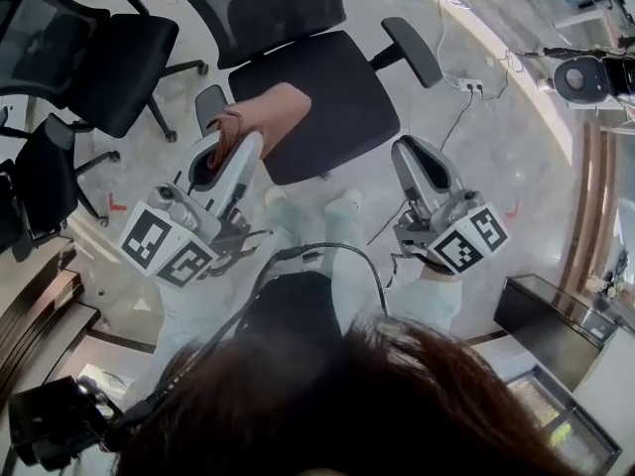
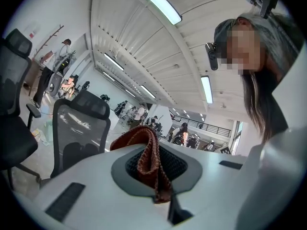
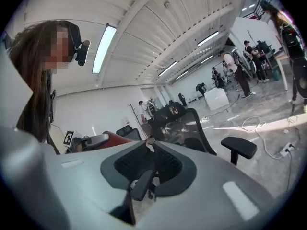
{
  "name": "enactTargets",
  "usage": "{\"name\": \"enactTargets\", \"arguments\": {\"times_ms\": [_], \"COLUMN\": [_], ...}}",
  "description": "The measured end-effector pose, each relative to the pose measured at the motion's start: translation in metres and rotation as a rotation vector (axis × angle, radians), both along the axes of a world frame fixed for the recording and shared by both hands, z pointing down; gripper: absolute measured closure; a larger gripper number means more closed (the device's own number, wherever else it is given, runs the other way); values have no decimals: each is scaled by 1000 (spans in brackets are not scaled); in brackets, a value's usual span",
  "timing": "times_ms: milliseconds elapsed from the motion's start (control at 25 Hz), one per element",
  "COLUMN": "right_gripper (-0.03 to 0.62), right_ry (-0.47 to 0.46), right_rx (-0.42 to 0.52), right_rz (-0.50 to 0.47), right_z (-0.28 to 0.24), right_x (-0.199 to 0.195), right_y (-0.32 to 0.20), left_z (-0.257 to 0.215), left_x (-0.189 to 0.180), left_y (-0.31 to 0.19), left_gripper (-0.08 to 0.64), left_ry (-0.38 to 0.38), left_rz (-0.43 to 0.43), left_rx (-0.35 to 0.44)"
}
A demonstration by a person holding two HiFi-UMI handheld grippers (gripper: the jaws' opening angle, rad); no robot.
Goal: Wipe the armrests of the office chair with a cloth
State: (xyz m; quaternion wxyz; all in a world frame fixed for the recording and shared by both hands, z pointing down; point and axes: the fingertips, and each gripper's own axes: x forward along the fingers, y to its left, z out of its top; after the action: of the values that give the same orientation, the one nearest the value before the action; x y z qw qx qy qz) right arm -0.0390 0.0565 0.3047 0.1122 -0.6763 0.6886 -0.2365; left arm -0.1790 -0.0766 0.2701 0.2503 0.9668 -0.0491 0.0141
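A black office chair stands in front of me, with its left armrest and right armrest out to the sides. My left gripper hovers by the left armrest, shut on a reddish-brown cloth that drapes over the seat's left edge. In the left gripper view the cloth is pinched between the pads and hangs folded. My right gripper is off the seat's right front corner, below the right armrest. Its pads meet with nothing between them.
Other black office chairs stand at the left. A power strip with cables lies on the floor at the right, near a round dark device. A dark cabinet is at the lower right. People stand far off in the room.
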Motion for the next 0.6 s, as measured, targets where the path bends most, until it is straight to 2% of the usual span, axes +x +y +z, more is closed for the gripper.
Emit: {"name": "enactTargets", "arguments": {"times_ms": [320, 480, 600], "right_gripper": [535, 535, 535], "right_ry": [13, 22, 39], "right_rx": [16, 37, 37], "right_rz": [82, 106, 94], "right_z": [3, -1, -4], "right_x": [82, 141, 188], "right_y": [81, 137, 181], "left_z": [-3, -9, -10], "left_x": [109, 170, 216], "left_y": [73, 121, 157], "left_gripper": [535, 535, 535], "left_ry": [-23, -13, -24], "left_rz": [102, 101, 71], "left_rx": [28, 43, 58]}}
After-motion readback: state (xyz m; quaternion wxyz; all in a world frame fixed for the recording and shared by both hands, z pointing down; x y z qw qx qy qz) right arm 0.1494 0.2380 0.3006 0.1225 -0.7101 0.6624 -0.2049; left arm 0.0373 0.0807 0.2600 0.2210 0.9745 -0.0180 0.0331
